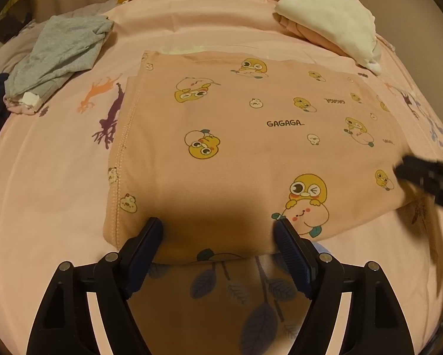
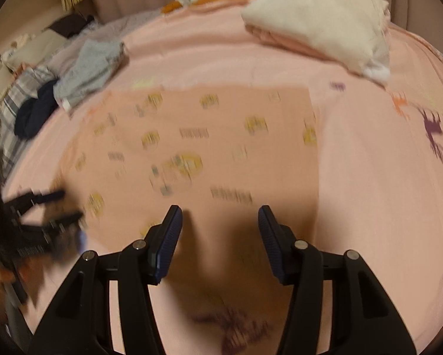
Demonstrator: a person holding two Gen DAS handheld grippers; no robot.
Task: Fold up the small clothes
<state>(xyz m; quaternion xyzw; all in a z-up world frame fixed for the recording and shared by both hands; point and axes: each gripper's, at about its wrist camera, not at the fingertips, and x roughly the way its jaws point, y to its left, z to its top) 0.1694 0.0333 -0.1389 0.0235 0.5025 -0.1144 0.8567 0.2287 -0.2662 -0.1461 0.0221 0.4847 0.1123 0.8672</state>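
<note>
While the folded peach cartoon-print cotton garment (image 1: 251,136) lay flat on the pink printed bedsheet (image 1: 58,192), the left gripper (image 1: 218,227) stood spread over its near edge and the right gripper (image 2: 220,216), blurred, apparently hung open, empty.

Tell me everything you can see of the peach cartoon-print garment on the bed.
The peach cartoon-print garment looks like soft knit cotton, printed with yellow ducks, peaches and the word GAGAGA. It lies flat, folded into a rough rectangle, on the pink bedsheet, with a stitched hem along its left edge. The open left gripper hovers at its near edge; contact is unclear.
</note>
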